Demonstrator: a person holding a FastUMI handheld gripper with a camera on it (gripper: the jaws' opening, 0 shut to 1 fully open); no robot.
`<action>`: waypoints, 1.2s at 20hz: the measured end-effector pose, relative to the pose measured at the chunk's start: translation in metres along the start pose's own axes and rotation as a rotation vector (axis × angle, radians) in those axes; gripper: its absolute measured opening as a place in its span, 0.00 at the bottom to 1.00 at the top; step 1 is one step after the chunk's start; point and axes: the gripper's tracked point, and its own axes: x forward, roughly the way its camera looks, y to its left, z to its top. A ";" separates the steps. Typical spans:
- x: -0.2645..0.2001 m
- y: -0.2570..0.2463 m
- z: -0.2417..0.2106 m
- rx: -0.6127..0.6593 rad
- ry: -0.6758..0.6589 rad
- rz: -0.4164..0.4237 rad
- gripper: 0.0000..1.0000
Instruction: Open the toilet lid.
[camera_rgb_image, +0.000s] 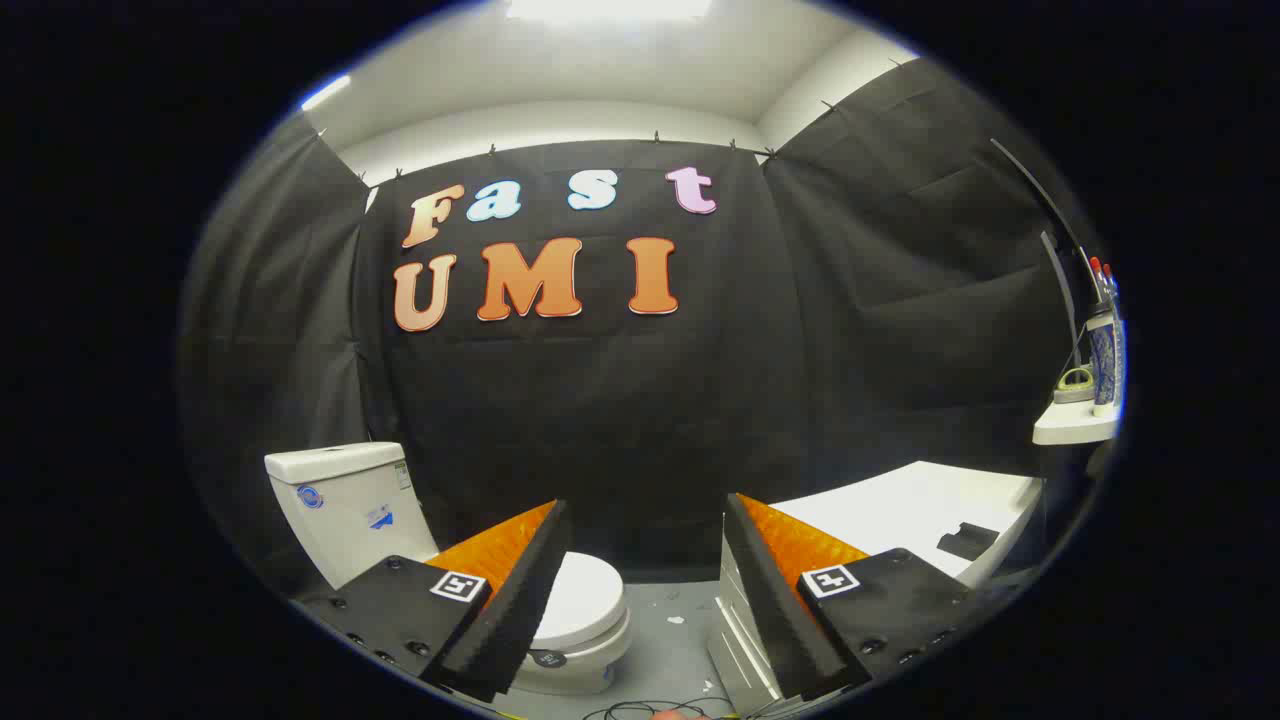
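The toilet (450, 560) stands against the black cloth wall (620, 400), and everything else is placed from it. Its white tank (345, 505) rises at the back, carrying small blue stickers. To the right of the toilet, across a strip of grey floor (670, 640), sits a white cabinet with a flat top (900, 505); a small black object (968, 540) lies on that top. Higher and farther right, a white shelf (1072, 428) holds a patterned bottle (1105, 360) and a small roll (1075, 383). The toilet lid (585, 598) is down, closed over the bowl. The gripper (645, 595) hangs above and in front of the toilet with its fingers (515, 590) spread wide, holding nothing; the lid shows just beyond the left finger, partly hidden by it.
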 end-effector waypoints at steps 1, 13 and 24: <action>0.001 -0.001 0.001 0.000 0.000 -0.004 0.99; 0.000 -0.005 0.002 -0.002 0.003 -0.013 0.99; 0.000 -0.006 0.001 -0.002 0.010 -0.016 0.99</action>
